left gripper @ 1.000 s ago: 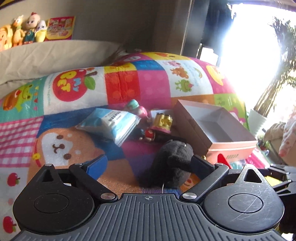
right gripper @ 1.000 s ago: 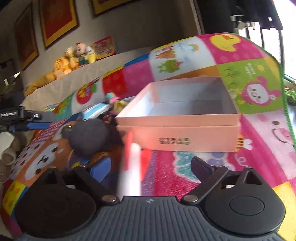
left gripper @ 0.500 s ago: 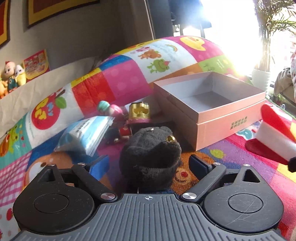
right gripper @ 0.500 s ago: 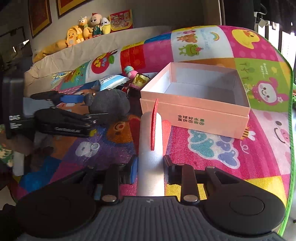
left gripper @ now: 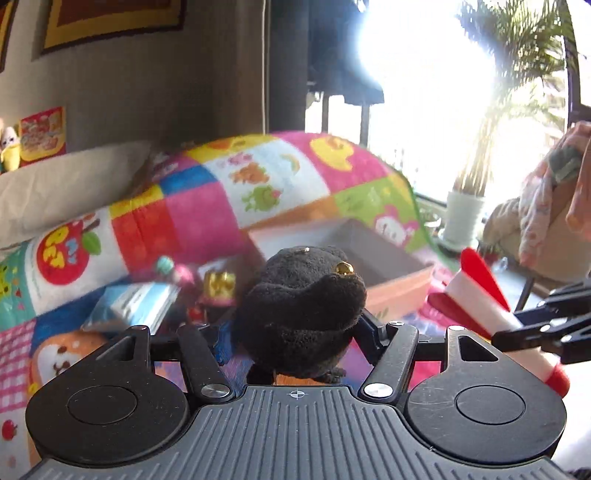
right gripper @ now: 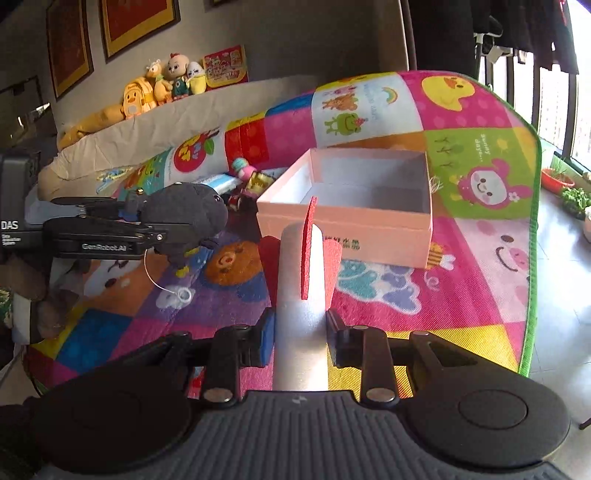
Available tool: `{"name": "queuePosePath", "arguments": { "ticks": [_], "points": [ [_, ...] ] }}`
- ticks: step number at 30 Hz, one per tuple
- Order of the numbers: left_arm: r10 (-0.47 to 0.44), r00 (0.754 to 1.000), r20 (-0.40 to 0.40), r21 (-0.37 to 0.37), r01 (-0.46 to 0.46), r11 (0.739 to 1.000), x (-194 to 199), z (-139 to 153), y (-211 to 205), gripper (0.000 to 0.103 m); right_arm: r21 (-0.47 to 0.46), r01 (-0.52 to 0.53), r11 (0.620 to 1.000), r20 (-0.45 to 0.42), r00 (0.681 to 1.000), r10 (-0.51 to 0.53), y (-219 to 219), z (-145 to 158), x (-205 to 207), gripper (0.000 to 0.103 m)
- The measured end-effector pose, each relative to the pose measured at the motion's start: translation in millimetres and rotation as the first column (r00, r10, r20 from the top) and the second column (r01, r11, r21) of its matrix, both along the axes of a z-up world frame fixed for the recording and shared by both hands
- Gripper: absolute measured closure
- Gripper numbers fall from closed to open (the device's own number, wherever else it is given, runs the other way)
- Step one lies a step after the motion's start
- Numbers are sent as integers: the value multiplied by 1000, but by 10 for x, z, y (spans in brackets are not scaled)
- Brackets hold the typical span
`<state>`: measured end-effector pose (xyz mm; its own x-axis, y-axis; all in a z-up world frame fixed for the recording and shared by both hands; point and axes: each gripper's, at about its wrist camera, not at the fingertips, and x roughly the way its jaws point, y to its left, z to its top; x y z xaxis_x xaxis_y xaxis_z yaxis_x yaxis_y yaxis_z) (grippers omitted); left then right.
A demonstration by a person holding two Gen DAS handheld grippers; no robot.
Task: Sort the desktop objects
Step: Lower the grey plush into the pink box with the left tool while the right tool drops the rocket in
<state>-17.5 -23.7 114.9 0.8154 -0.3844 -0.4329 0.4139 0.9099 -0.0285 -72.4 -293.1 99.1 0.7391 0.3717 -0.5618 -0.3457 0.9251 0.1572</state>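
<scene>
Looking along my left gripper [left gripper: 295, 328], I see its jaws clenched on a fuzzy black plush toy with gold bead eyes [left gripper: 301, 310], lifted clear of the surface; the right wrist view shows the same toy [right gripper: 188, 218] hanging above the mat with a thin white loop dangling under it. My right gripper [right gripper: 300, 334] is clamped around a white foam rocket with red fins [right gripper: 301, 295], its finned end pointing toward an open pale pink cardboard box [right gripper: 347, 225], which sits just beyond.

The surface is a bright patchwork play mat of cartoon animals and fruit [right gripper: 480, 258], edged in green and curling up at the back. Left of the box lie a blue-and-white packet [left gripper: 133, 302], a small gold figurine [left gripper: 219, 286] and a pink-and-teal toy [left gripper: 173, 267], close together.

Behind the mat a beige cushion [right gripper: 184, 122] carries a row of yellow plush dolls [right gripper: 162, 88] against a grey wall with gold-framed pictures [right gripper: 136, 26]. To the right, strong daylight pours through tall windows, beside a potted palm in a white pot [left gripper: 463, 218].
</scene>
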Motion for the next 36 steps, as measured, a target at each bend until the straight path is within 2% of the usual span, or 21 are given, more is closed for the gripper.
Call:
{"name": "queuePosePath", "arguments": {
  "ticks": [3,6,9,11,12,13,14,16,20,25,27,28,30,33,36],
  "points": [
    [-41,999,12,-96,42,995,242,294,-117,34,56,40,998,70,997,-44,-148,266,54,75],
    [-46,998,37,-123,50,991,610,418,-362,34,105,98,990,133,985,-111,-265,551,264,75],
    [-38,999,-2,-162,37,986,1067,396,-567,27,145,120,982,160,977,-143,-314,797,693,75],
    [-5,999,-35,-173,-1,985,1282,319,-592,17,164,138,977,155,974,-163,-298,888,1034,74],
    [15,999,-49,-181,-24,983,1339,269,-551,12,162,153,975,166,970,-180,-273,904,1208,71],
    [32,998,-61,-189,-43,981,1357,213,-489,11,154,165,974,177,965,-192,-246,893,1345,58],
    [38,997,-74,-193,-52,980,1344,141,-399,10,146,183,972,185,960,-209,-228,869,1442,50],
    [43,995,-85,-176,-57,983,1243,-11,-240,8,116,217,969,182,955,-235,-209,760,1589,50],
    [80,993,-90,-95,-89,992,1004,-343,-2,8,79,264,961,111,956,-272,-283,379,1724,50],
    [88,987,-137,-84,-100,991,847,-628,158,8,4,329,944,-21,944,-329,-316,-202,1832,51],
    [92,987,-134,-77,-103,992,755,-690,192,7,12,360,933,-15,933,-360,-322,-267,1782,52],
    [93,987,-133,-77,-104,992,721,-710,205,7,23,365,931,15,931,-365,-317,-253,1713,53],
    [95,986,-136,-82,-107,991,635,-744,235,7,32,320,947,82,943,-322,-266,-167,1532,53],
    [107,983,-148,-90,-121,989,519,-775,259,7,10,189,982,123,974,-189,-122,-28,1307,56],
    [116,982,-152,-101,-132,986,445,-773,257,7,-76,80,994,124,990,-70,92,-7,1139,71]
  ]
}}
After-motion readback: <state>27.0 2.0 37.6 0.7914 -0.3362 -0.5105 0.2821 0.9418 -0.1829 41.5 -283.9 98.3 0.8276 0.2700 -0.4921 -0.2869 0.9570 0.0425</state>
